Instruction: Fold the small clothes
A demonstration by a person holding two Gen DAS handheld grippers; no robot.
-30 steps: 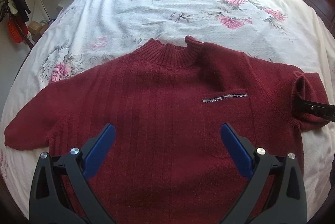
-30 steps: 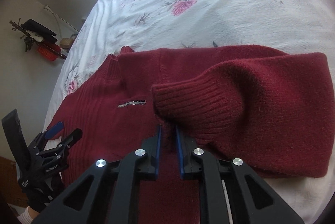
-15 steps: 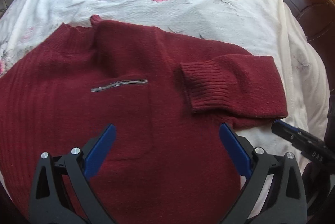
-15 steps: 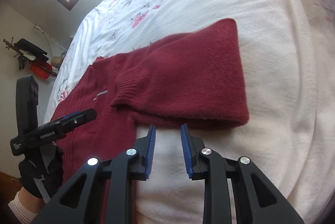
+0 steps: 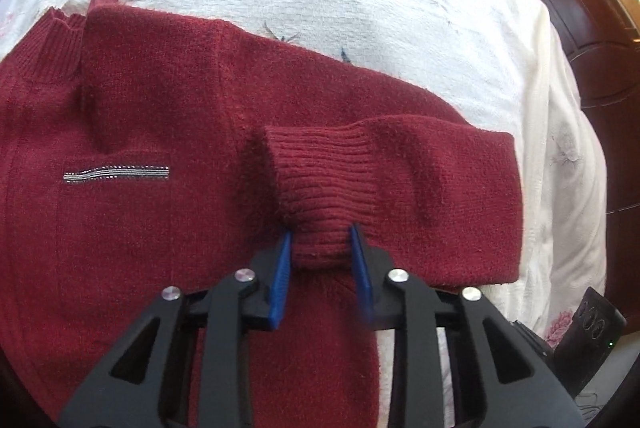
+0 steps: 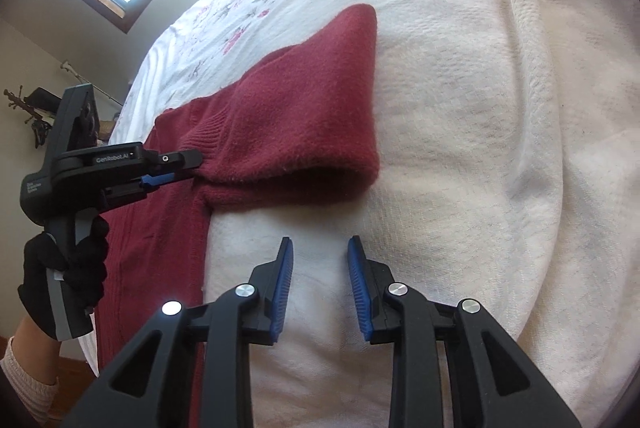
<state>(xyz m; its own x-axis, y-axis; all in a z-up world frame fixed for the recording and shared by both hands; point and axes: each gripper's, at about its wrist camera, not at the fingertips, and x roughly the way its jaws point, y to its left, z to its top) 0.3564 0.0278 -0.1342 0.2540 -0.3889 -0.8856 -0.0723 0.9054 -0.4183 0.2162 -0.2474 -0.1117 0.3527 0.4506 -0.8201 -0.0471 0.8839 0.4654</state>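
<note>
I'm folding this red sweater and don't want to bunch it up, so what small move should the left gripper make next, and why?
Probably ease the left gripper inward to lay the cuff flat on the sweater body. Its fingers pinch the ribbed cuff, the sleeve is already doubled over, and the right gripper hangs open above the bedspread, holding nothing.

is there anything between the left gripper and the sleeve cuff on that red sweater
Nothing visible. The left gripper already has its fingers on either side of the ribbed cuff of the sweater. The right gripper hangs open over bare bedspread, clear of it.
</note>
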